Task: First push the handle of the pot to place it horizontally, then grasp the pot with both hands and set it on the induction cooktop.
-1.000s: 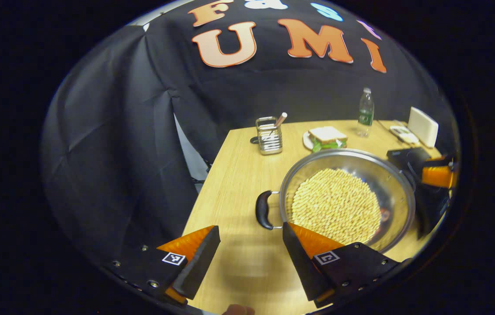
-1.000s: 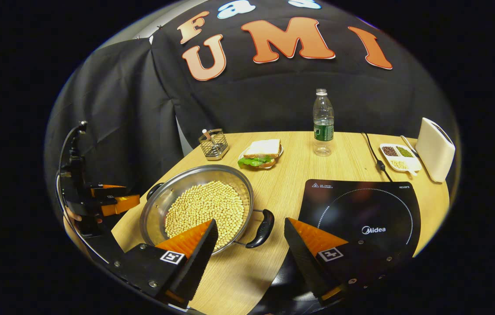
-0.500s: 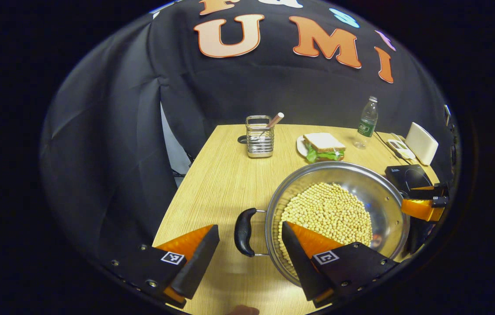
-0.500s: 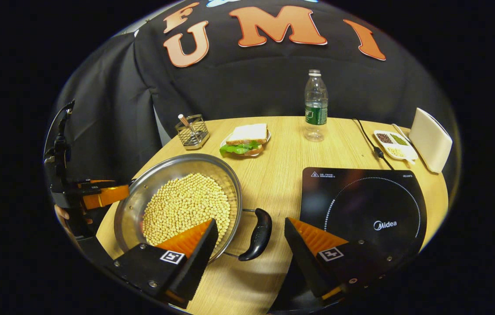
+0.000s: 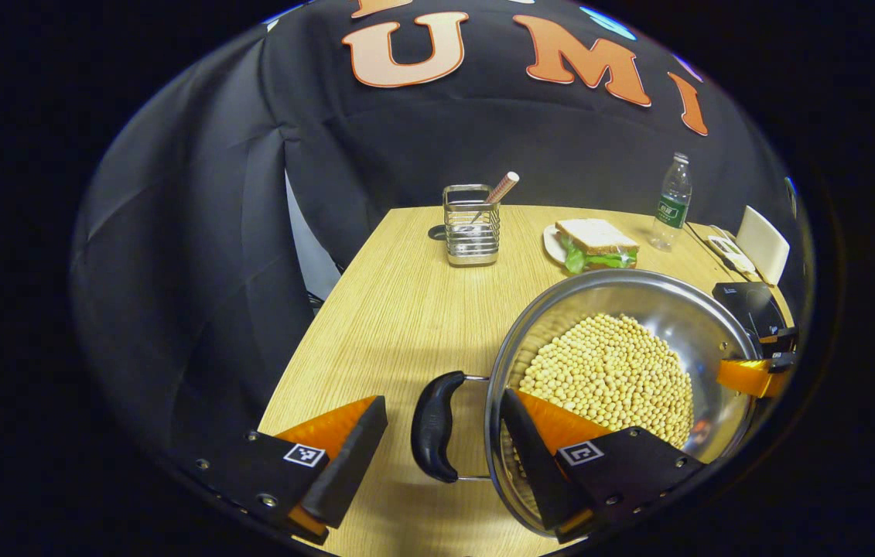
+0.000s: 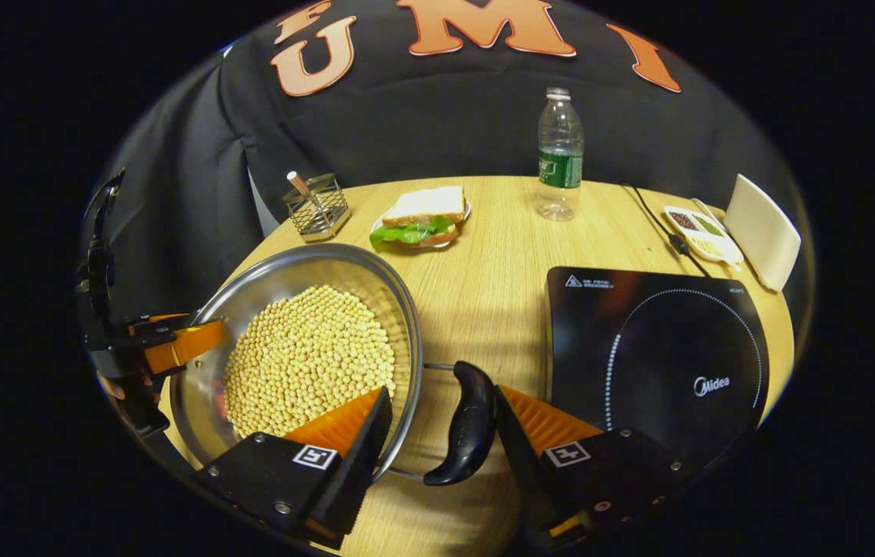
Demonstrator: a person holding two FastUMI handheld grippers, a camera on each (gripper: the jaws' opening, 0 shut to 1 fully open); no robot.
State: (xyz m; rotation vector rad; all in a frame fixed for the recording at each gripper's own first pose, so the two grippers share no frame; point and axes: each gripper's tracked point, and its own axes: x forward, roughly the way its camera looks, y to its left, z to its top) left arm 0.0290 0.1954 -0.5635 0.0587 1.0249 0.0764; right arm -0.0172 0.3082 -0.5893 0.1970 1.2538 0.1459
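A steel pot [image 5: 607,280] full of pale beans [image 5: 615,371] stands on the wooden table [image 5: 398,309]. In the left gripper view its black left handle [image 5: 431,433] lies between the fingers of my open left gripper [image 5: 445,397], whose right finger overlaps the pot's rim. In the right gripper view the pot [image 6: 290,263] has its black right handle [image 6: 469,425] between the fingers of my open right gripper [image 6: 441,393]; the right finger is at the handle's side, the left one over the rim. The black induction cooktop [image 6: 661,363] lies just right of that handle.
Along the table's back stand a wire utensil holder [image 6: 317,207], a sandwich on a plate [image 6: 420,218], a water bottle [image 6: 559,155], a small dish of grains [image 6: 696,232] and a white box [image 6: 763,230]. A black cable [image 6: 657,220] runs to the cooktop.
Both grippers have moved forward and down to the pot, so each handle now lies between a pair of fingers. The right gripper's fingers have drawn slightly closer together.
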